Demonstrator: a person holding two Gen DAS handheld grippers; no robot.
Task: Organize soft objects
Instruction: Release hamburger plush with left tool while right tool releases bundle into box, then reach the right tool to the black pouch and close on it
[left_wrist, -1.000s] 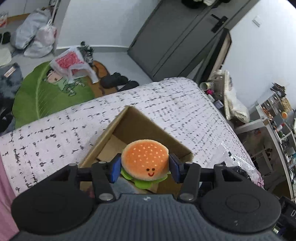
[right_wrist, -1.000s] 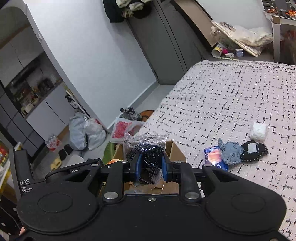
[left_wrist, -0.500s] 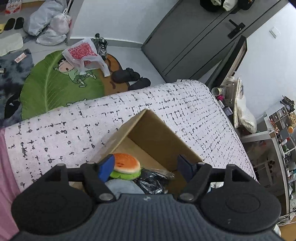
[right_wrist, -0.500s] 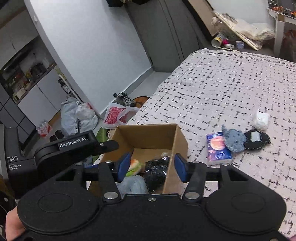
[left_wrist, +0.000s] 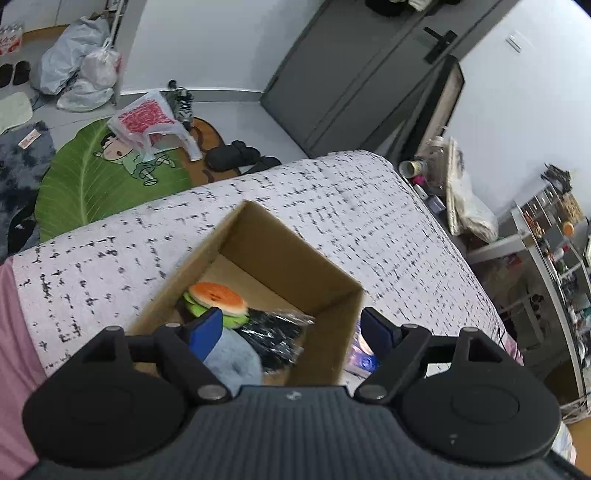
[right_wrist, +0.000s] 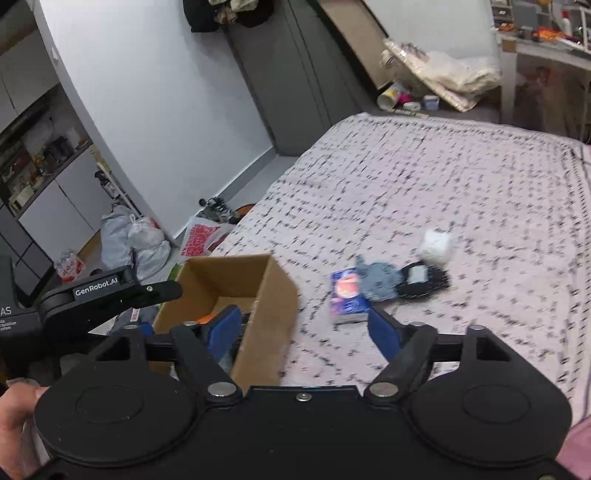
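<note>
Cardboard box (left_wrist: 325, 291), open-topped, on the speckled bedspread (left_wrist: 110, 258): contains burger plush (left_wrist: 216, 297), black item in clear wrap (left_wrist: 273, 334) and a pale blue soft piece (left_wrist: 232, 360), all touching. Left gripper (left_wrist: 291, 326) above the box, jaws opening, spread wide, nothing between them; right gripper (right_wrist: 304, 330) just right of the box, jaws likewise opening and empty. Right of the box on the bedspread: blue packet (right_wrist: 347, 291), grey-blue plush (right_wrist: 380, 282), black pouch (right_wrist: 424, 278), white wad (right_wrist: 436, 245).

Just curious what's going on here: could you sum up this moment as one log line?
left tongs: opening, empty | right tongs: opening, empty | cardboard box: burger plush inside | bed: small items remain
</note>
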